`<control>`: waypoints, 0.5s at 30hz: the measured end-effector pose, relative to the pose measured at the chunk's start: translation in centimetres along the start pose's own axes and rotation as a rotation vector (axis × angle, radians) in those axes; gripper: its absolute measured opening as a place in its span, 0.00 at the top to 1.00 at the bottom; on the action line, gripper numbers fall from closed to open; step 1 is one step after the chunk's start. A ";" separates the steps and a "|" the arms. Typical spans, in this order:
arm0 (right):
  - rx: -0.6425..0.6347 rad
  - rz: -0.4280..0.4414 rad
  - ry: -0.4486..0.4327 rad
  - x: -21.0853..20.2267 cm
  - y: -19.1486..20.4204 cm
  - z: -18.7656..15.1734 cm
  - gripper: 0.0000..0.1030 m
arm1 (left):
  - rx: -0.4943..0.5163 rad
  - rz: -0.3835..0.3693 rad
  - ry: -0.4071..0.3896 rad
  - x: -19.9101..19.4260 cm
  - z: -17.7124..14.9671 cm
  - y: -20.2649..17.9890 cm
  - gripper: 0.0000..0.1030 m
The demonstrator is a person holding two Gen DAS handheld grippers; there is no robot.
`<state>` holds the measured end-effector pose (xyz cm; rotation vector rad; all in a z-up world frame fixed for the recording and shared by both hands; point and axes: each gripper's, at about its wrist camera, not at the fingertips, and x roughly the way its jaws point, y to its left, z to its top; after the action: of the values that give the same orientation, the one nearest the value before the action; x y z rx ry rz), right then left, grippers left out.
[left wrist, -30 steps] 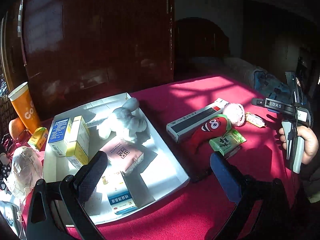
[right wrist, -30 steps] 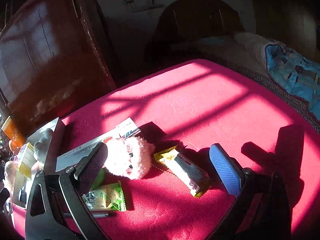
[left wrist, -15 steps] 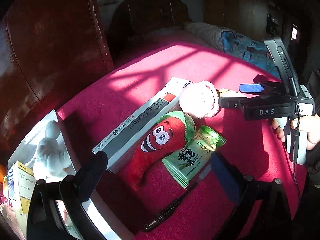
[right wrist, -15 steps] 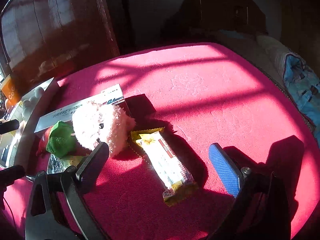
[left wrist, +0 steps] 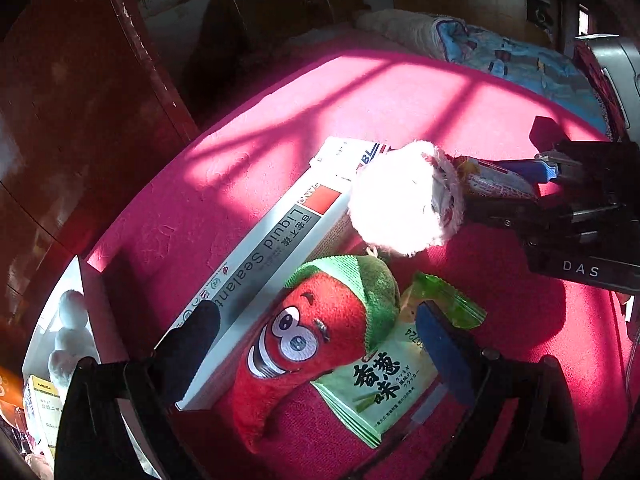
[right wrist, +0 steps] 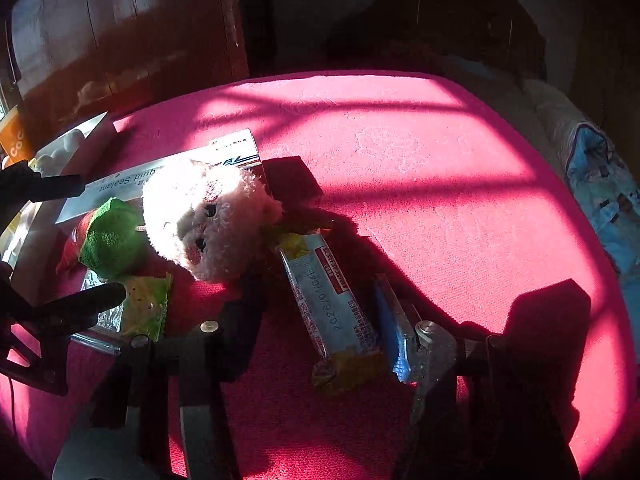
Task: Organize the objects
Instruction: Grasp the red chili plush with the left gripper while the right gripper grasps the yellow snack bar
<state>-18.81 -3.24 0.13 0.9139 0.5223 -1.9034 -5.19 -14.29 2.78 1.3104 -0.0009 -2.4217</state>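
Observation:
On the pink cloth lies a red chili plush (left wrist: 304, 344) with a green cap, between a long Liquid Sealant box (left wrist: 272, 248) and a green snack packet (left wrist: 384, 384). My left gripper (left wrist: 312, 320) straddles the plush. Its jaws are closing, one finger over the box, the blue one over the packet, neither pressing on the plush. A white fluffy plush (right wrist: 208, 216) lies beside a snack bar (right wrist: 332, 292). My right gripper (right wrist: 320, 288) is closing around the bar: the blue pad sits at its right edge, with a narrow gap at the dark finger. The right gripper (left wrist: 486, 184) also shows in the left wrist view.
A white tray (left wrist: 86, 280) at the left holds a white plush rabbit (left wrist: 72, 320) and small boxes. A dark wooden cabinet (left wrist: 80, 80) stands behind the table. Blue bedding (left wrist: 520, 56) lies beyond the far right edge. An orange cup (right wrist: 16, 140) stands at the far left.
My left gripper swung from above the tray rightward and down over the chili plush. My right gripper sank onto the snack bar and its jaws narrowed around it.

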 end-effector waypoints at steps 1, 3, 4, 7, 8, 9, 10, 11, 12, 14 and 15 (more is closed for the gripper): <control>0.011 0.008 -0.002 0.0 -0.3 0.0 0.60 | -0.008 0.006 -0.018 -0.2 -0.1 0.1 0.21; 0.039 0.021 -0.007 -0.1 -0.9 0.0 0.70 | 0.015 0.054 -0.028 -0.4 -0.2 -0.2 0.47; 0.056 0.029 -0.009 -0.1 -1.2 0.0 0.77 | 0.026 0.055 -0.035 -0.6 -0.2 -0.3 0.52; 0.076 0.049 -0.014 -0.2 -1.6 -0.1 0.79 | 0.003 0.042 -0.052 -1.2 -0.4 0.0 0.63; 0.078 0.049 -0.015 -0.2 -1.5 -0.2 0.79 | -0.016 0.035 -0.068 -1.6 -0.5 0.2 0.64; 0.078 0.048 -0.015 -0.2 -1.5 -0.2 0.79 | -0.041 0.023 -0.081 -2.0 -0.7 0.5 0.64; 0.077 0.047 -0.015 -0.2 -1.5 -0.2 0.80 | -0.073 0.006 -0.093 -2.5 -0.8 0.8 0.64; 0.076 0.045 -0.015 -0.2 -1.4 -0.1 0.80 | -0.106 -0.014 -0.108 -3.0 -1.0 1.2 0.64; 0.075 0.044 -0.015 -0.2 -1.4 -0.1 0.80 | -0.136 -0.031 -0.123 -3.6 -1.2 1.4 0.64; 0.081 0.044 -0.017 -0.2 -1.4 0.0 0.80 | -0.179 -0.038 -0.156 -5.0 -1.7 1.6 0.64; 0.087 0.044 -0.019 -0.2 -1.5 0.0 0.80 | -0.196 -0.034 -0.173 -5.8 -2.0 1.7 0.64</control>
<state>-20.08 -2.39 0.23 0.9556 0.4075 -1.9054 -0.24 -13.56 6.62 1.0212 0.2075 -2.4840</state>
